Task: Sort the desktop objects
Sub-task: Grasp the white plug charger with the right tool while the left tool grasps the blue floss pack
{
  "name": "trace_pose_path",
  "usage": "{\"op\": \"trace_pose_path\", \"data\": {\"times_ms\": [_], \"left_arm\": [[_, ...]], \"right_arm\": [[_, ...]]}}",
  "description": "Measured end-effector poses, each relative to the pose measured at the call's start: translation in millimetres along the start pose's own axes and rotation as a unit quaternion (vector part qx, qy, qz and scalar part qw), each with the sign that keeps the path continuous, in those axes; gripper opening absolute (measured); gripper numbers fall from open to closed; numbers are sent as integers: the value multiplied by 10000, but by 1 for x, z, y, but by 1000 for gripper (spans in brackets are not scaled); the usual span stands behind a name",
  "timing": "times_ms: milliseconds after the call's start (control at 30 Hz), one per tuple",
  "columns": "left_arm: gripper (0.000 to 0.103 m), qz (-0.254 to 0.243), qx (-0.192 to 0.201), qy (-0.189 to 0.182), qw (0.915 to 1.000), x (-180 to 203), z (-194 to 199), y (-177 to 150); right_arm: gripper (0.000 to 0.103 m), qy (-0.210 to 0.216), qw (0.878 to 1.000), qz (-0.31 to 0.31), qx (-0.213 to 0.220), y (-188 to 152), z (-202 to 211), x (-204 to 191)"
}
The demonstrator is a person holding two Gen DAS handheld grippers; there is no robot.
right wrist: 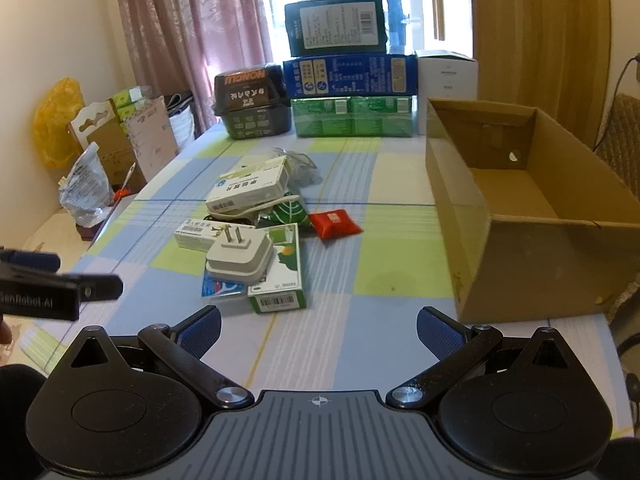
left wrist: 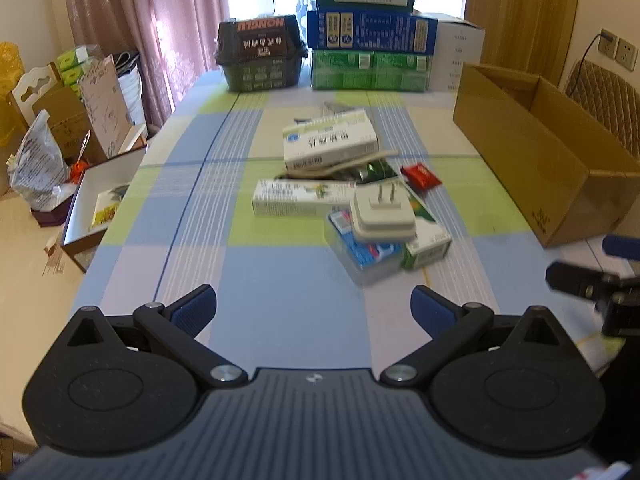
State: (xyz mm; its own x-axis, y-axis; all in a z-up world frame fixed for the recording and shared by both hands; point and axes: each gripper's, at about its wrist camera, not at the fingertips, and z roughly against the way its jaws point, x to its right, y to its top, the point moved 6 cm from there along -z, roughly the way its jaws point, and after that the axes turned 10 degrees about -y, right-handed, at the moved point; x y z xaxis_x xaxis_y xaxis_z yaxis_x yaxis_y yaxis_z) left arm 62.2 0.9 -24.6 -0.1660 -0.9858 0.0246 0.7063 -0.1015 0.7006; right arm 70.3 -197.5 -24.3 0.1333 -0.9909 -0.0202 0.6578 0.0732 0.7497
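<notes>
Both grippers (left wrist: 314, 308) (right wrist: 318, 330) gape above checked tablecloth (right wrist: 400, 272), curtains (right wrist: 192, 40) beyond.

At the far edge of the desk (right wrist: 360, 280), with its checked cloth, a dark basket-like container (right wrist: 252, 104) stands beside a stack of cartons: a green one (right wrist: 352, 117) at the bottom, a blue one (right wrist: 350, 74) on it, a dark green one (right wrist: 335, 26) on top. A white box (right wrist: 447, 74) stands just right of the stack. Pink curtains (right wrist: 192, 32) hang behind. Off the left edge lie a yellow bag (right wrist: 56, 120), cardboard pieces (right wrist: 116, 140) and what seems a plastic pouch (right wrist: 86, 192), blurred.
</notes>
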Motion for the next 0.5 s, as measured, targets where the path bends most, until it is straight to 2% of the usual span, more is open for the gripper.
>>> {"op": "trace_pose_path", "data": {"times_ms": [33,100,167,233,367,500], "left_arm": [[102,20,116,-35,9999,-1,0,5],[102,13,-31,-18,10000,-8,-5,11],[102,45,69,-3,10000,-16,-6,18],[102,0,-157,119,9998,-28,-14,20],[102,48,-277,17,9996,-47,-31,24],[102,82,-232,-59,9997,-60,-48,29]], "right_arm": [[101,0,10000,9,-4,2,-3,-2],[101,26,10000,25,-10,4,-9,-8],[101,70,10000,44,-3,8,-18,-17],[101,153,9999,72,15,10,-28,-28],[101,246,9996,164,17,13,-51,-51],[92,265,9996,126,-9,15,-77,-67]]}}
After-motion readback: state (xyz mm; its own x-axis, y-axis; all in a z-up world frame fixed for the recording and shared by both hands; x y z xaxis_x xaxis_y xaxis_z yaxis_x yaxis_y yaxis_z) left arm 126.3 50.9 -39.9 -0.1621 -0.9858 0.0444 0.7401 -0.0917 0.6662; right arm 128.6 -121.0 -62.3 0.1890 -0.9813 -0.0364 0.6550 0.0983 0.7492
